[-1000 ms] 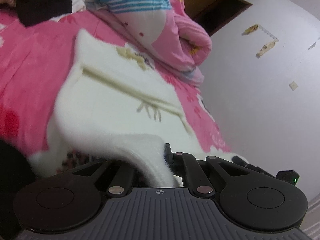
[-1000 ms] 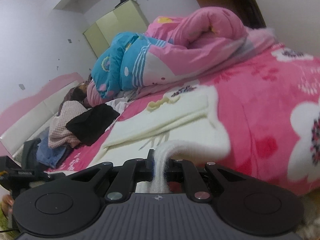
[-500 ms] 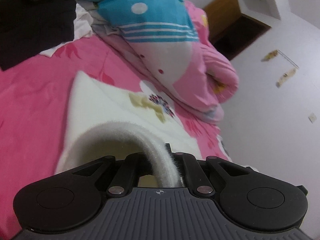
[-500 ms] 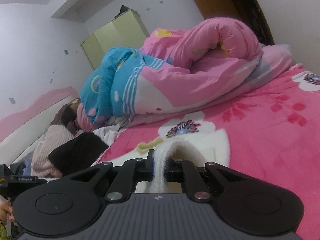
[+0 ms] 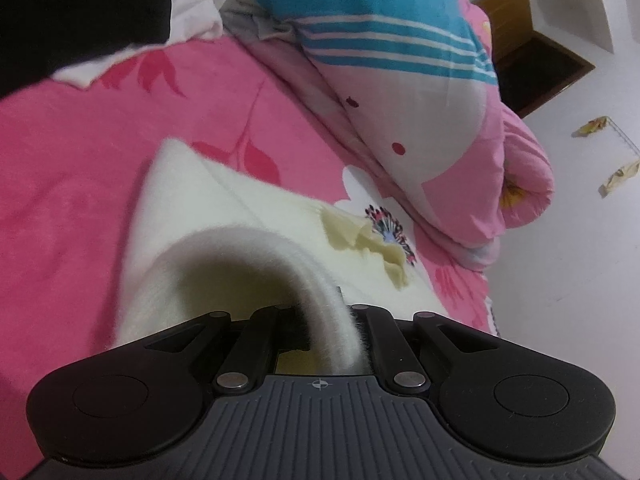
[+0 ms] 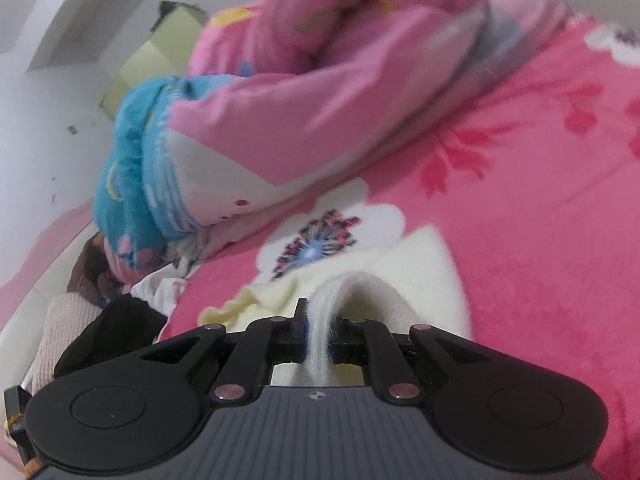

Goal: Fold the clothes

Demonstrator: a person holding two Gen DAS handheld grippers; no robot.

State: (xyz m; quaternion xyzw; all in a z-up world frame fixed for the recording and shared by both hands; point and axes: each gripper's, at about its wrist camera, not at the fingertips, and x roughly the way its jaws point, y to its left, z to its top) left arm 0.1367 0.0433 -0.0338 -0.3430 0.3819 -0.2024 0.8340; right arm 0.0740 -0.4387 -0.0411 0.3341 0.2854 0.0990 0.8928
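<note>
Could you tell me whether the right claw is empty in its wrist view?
No, the right claw is shut on a fuzzy edge of the cream garment, which arches up from the pink bedspread into it.

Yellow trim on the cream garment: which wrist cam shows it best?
Left wrist view: the yellow trim lies sharp and unobstructed on the cream garment, beside the bedspread's flower print. The right wrist view shows the trim blurred, partly behind the gripper body.

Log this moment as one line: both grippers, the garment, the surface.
left gripper: shut on cream garment | right gripper: shut on cream garment | garment: held edge arched over its flat part | surface: pink floral bedspread
</note>
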